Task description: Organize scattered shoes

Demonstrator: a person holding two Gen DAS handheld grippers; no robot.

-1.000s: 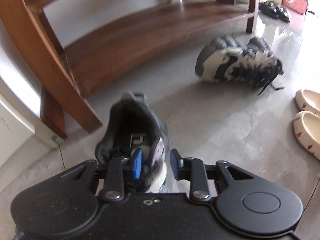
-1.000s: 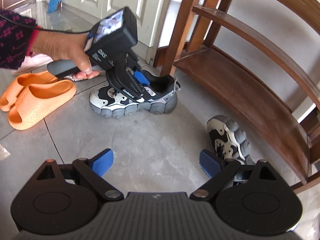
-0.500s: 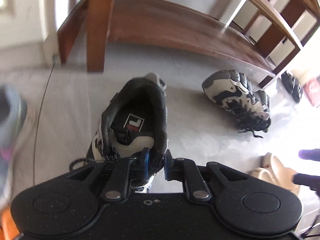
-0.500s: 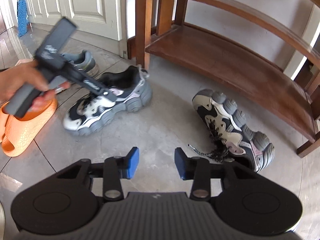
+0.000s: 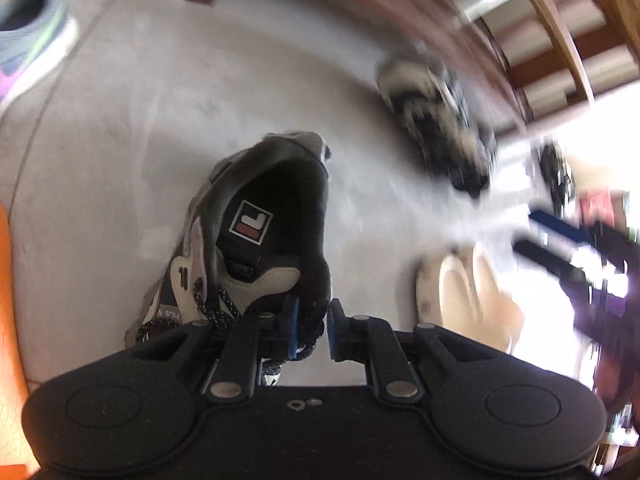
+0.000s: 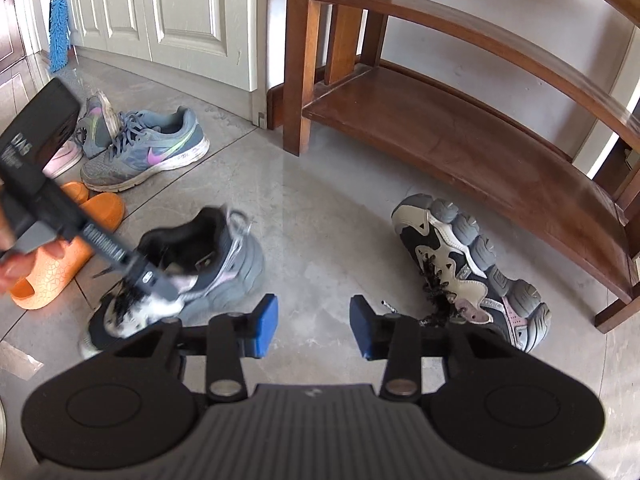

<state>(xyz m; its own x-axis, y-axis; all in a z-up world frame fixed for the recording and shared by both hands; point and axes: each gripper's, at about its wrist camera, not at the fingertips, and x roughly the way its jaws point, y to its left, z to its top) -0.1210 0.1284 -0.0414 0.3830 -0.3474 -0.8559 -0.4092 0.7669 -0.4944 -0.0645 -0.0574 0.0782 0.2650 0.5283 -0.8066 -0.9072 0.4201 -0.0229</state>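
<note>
My left gripper [image 5: 311,326] is shut on the collar of a black and grey chunky sneaker [image 5: 260,240] and holds it above the grey floor; it shows in the right wrist view too [image 6: 204,264], with the left gripper [image 6: 150,280] clamped at its tongue side. The matching sneaker [image 6: 472,268] lies on its side, sole toward the wooden shoe rack [image 6: 460,136], and appears blurred in the left wrist view [image 5: 440,120]. My right gripper [image 6: 313,330] is open and empty, hovering over bare floor between the two sneakers.
A pair of grey-blue running shoes [image 6: 148,148] lies by the white doors. Orange slippers [image 6: 60,256] sit at the left. Cream slippers [image 5: 468,292] lie to the right in the left wrist view. A blue mop [image 6: 59,32] leans by the doors.
My left gripper closed on the sneaker's collar and swung it away from the rack, toe turning. My right gripper narrowed its opening, then widened slightly, and pulled back.
</note>
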